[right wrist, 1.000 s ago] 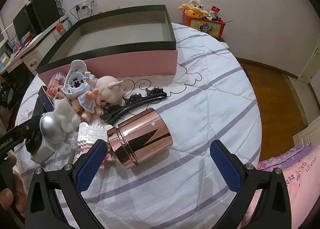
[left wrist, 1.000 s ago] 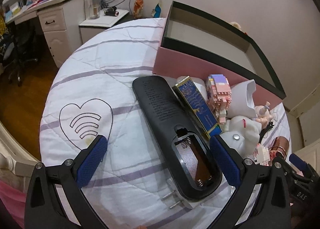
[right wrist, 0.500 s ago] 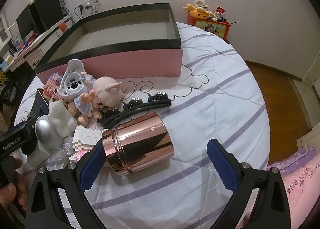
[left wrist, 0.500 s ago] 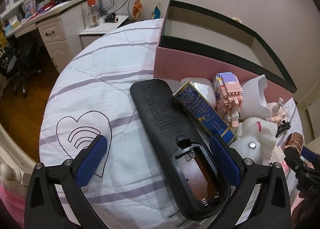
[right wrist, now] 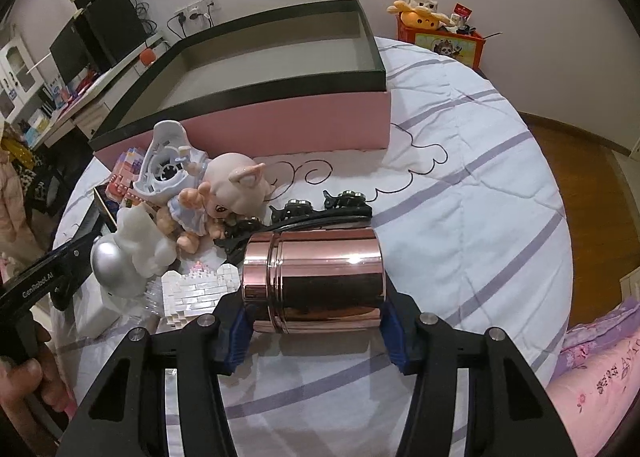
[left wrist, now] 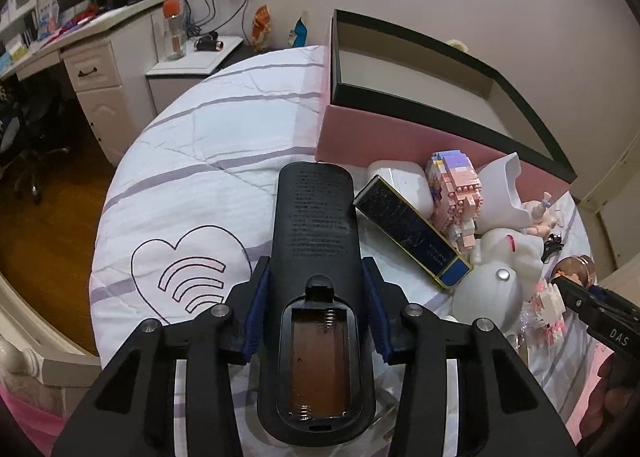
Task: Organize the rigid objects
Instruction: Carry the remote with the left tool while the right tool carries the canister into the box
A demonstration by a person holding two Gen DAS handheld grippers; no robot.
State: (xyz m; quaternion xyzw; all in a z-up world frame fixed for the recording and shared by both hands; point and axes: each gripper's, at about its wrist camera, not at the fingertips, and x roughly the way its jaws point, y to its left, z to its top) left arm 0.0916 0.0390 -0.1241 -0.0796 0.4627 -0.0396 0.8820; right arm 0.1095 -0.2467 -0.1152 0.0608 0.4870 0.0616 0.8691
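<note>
Left wrist view: the left gripper [left wrist: 315, 311] is closing its jaws on a black remote [left wrist: 314, 257], the blue pads [left wrist: 256, 313] touching both of its long sides. The remote lies face down on the quilt [left wrist: 200, 161], its battery bay open and empty. Just right of it sit a dark blue box [left wrist: 412, 229], a pink block figure [left wrist: 456, 193] and a white figurine [left wrist: 504, 269], all crowded against the near pink wall of a big tray [left wrist: 400, 137] with a black rim.

Right wrist view: the right gripper [right wrist: 314, 327] is closing on a rose-gold can [right wrist: 316, 277] lying on its side, pads at its two ends, touching or nearly so. A black hair clip [right wrist: 320, 211] lies just behind the can, a pig doll [right wrist: 228, 189] and a white brick model [right wrist: 196, 293] to its left. The tray stands beyond them, near the quilt's far edge.
</note>
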